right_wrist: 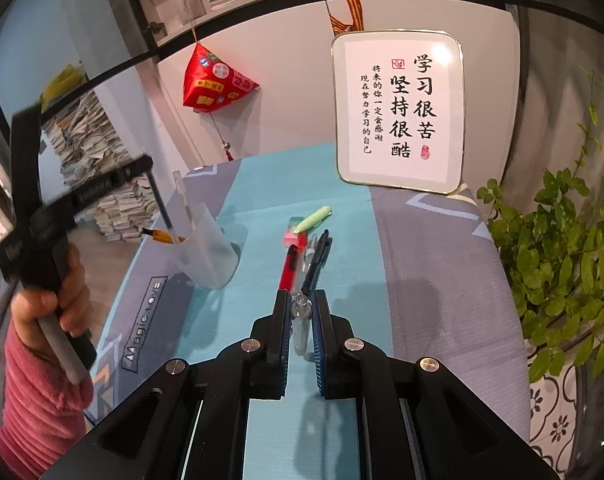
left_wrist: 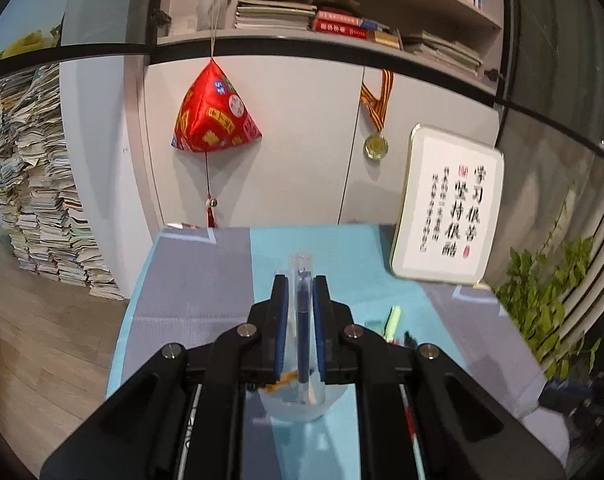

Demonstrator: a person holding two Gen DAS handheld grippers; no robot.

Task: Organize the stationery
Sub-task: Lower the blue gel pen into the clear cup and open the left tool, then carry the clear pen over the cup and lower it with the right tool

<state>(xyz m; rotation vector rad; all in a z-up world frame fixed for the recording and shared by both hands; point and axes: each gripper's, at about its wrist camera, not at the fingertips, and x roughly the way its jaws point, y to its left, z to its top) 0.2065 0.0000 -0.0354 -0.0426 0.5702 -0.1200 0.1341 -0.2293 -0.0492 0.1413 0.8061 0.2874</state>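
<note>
Both my grippers hold a pen.

My left gripper (left_wrist: 300, 280) is clenched on a blue pen (left_wrist: 302, 320) over the plastic cup (right_wrist: 212, 256); my right gripper (right_wrist: 300, 294) grasps a clear pen (right_wrist: 300, 326) above the table (right_wrist: 421, 280), near the other pens (right_wrist: 309, 258).

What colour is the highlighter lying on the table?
Light green highlighter, clearest in the right wrist view.
</note>
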